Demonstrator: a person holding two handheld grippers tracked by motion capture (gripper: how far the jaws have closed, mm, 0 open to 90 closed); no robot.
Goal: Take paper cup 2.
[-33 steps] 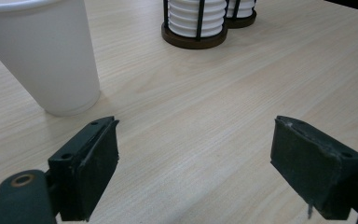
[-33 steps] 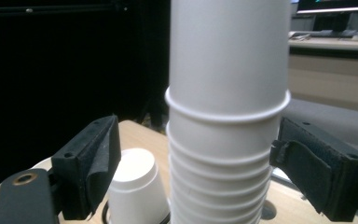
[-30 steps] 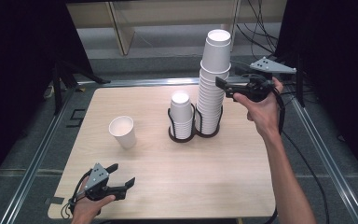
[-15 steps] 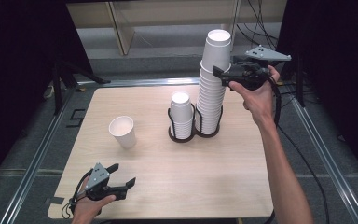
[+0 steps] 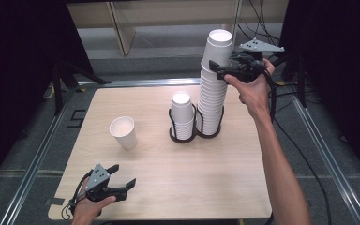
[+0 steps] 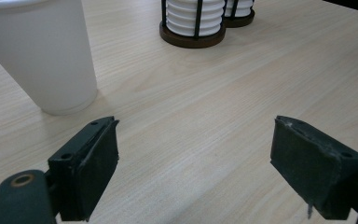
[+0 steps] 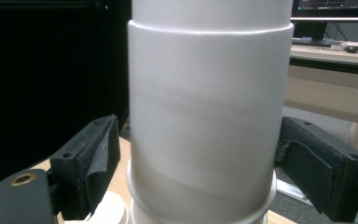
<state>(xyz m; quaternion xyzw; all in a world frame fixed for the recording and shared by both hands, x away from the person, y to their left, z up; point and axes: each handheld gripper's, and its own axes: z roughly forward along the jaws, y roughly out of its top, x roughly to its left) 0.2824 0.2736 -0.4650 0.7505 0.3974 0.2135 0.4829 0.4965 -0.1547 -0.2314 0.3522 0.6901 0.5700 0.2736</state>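
High view: one loose cup [image 5: 123, 132] already stands on the table [image 5: 206, 178]. Right gripper [image 5: 218, 68], jaws wide, straddles the tall stack's [image 5: 213, 89] top cup [image 5: 218, 47], ungripped. Left gripper [image 5: 122, 180] open, empty; lift pending.

a pale wooden table [image 5: 178, 178] stands on a grey floor [image 5: 337, 154] between metal rails [image 5: 33, 154], with black curtains [image 5: 23, 42] dark on both sides, a light wooden shelf frame [image 5: 122, 28] behind, and cables [image 5: 253, 14] trailing at the back right.
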